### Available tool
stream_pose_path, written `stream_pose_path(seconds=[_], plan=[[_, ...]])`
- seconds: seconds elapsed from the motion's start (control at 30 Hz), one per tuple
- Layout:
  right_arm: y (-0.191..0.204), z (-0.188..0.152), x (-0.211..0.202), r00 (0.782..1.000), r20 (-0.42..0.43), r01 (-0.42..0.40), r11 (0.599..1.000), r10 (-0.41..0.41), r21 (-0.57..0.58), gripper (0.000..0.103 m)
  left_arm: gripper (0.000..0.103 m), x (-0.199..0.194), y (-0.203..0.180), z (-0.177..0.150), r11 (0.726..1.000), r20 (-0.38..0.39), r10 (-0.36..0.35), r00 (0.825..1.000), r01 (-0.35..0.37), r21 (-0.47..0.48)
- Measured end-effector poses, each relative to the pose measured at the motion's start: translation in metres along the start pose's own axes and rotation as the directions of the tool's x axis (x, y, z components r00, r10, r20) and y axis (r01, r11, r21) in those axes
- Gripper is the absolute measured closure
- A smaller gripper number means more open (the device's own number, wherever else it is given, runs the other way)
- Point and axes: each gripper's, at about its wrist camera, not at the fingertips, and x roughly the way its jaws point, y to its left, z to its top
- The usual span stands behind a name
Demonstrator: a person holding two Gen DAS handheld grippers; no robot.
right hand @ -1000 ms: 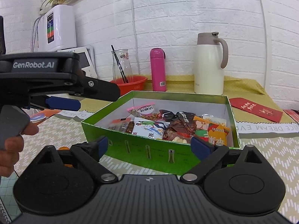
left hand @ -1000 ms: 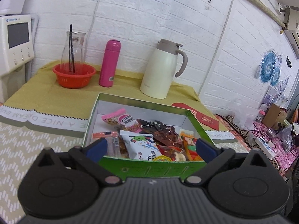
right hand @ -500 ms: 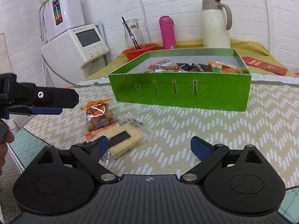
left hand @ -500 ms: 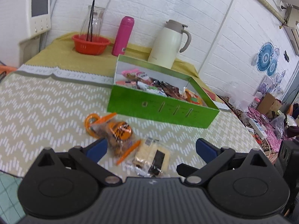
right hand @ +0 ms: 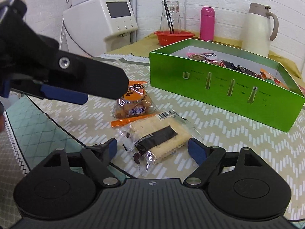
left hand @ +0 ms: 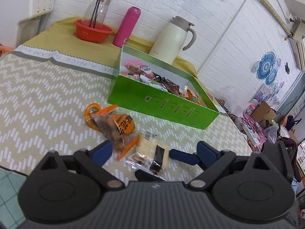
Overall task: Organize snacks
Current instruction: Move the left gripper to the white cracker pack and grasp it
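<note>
A green box [left hand: 162, 103] holding several snack packets stands on the chevron tablecloth; it also shows in the right wrist view [right hand: 225, 87]. In front of it lie an orange snack bag [left hand: 116, 127] [right hand: 135, 103] and a clear-wrapped cake slice with a black label [left hand: 152, 152] [right hand: 158, 139]. My left gripper [left hand: 154, 150] is open and empty, just before the two packets. My right gripper [right hand: 152, 148] is open, its fingers on either side of the cake slice, close above the table. The left gripper's fingers [right hand: 85, 80] show at the left of the right wrist view.
At the back stand a red bowl [left hand: 93, 30] with a glass carafe, a pink bottle [left hand: 126, 26] and a cream thermos jug [left hand: 173, 38]. A white appliance [right hand: 106, 19] stands at the left. The table's near edge [right hand: 38, 126] borders a teal mat.
Both grippers have pulled back from the green box and dropped low toward the two packets on the cloth. The right gripper now straddles the cake slice.
</note>
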Motion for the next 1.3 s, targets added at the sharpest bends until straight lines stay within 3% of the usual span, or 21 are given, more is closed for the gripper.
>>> stream_pose_path(seconds=[0.03, 0.1, 0.33, 0.43, 0.5, 0.67, 0.9, 0.97, 1.0, 1.03, 1.13, 1.3], plan=[[-0.001, -0.001, -0.002, 1.000, 0.001, -0.009, 1.000, 0.009, -0.020, 0.000, 0.029, 0.002, -0.002, 0.000, 1.000, -0.011, -0.013, 1.000, 0.013, 0.010], [-0.008, -0.005, -0.009, 0.999, -0.001, -0.037, 0.999, 0.037, -0.039, 0.007, 0.040, 0.009, -0.004, -0.001, 0.999, -0.043, -0.030, 0.999, 0.031, 0.023], [-0.031, -0.023, -0.037, 0.998, -0.011, -0.065, 0.996, 0.064, -0.060, 0.011, 0.040, 0.044, -0.014, -0.011, 0.998, -0.132, -0.039, 0.990, 0.044, 0.035], [-0.038, -0.031, -0.050, 0.997, -0.017, -0.081, 0.996, 0.080, -0.043, 0.001, 0.044, 0.054, -0.021, -0.019, 0.997, -0.172, -0.051, 0.984, 0.060, 0.049], [-0.045, -0.036, -0.057, 0.996, -0.014, -0.087, 0.996, 0.087, 0.009, 0.000, 0.049, 0.058, -0.024, -0.023, 0.995, -0.195, -0.065, 0.979, 0.078, 0.058], [-0.055, -0.039, -0.064, 0.995, -0.003, -0.102, 0.991, 0.102, 0.082, 0.000, 0.055, 0.060, -0.031, -0.026, 0.993, -0.209, -0.073, 0.975, 0.091, 0.078], [-0.049, -0.039, -0.058, 0.996, 0.003, -0.084, 0.996, 0.084, 0.043, 0.000, 0.055, 0.067, -0.037, -0.025, 0.990, -0.210, -0.062, 0.976, 0.086, 0.108], [-0.048, -0.040, -0.056, 0.998, 0.018, -0.068, 0.997, 0.067, 0.026, 0.007, 0.055, 0.067, -0.040, -0.028, 0.988, -0.202, -0.049, 0.978, 0.077, 0.136], [-0.045, -0.039, -0.055, 0.998, 0.016, -0.057, 0.998, 0.057, 0.013, 0.017, 0.069, 0.067, -0.043, -0.030, 0.986, -0.199, -0.033, 0.979, 0.065, 0.155], [-0.044, -0.038, -0.054, 0.999, 0.017, -0.046, 0.999, 0.046, 0.002, 0.018, 0.074, 0.067, -0.046, -0.031, 0.985, -0.191, -0.009, 0.982, 0.041, 0.168], [-0.045, -0.035, -0.054, 1.000, 0.017, -0.026, 0.999, 0.026, 0.023, 0.028, 0.075, 0.065, -0.051, -0.031, 0.986, -0.172, 0.021, 0.985, 0.008, 0.167], [-0.051, -0.024, -0.070, 0.996, 0.084, -0.017, 0.999, 0.014, 0.036, 0.031, 0.076, 0.052, -0.058, -0.014, 0.987, -0.112, -0.023, 0.993, 0.040, 0.154]])
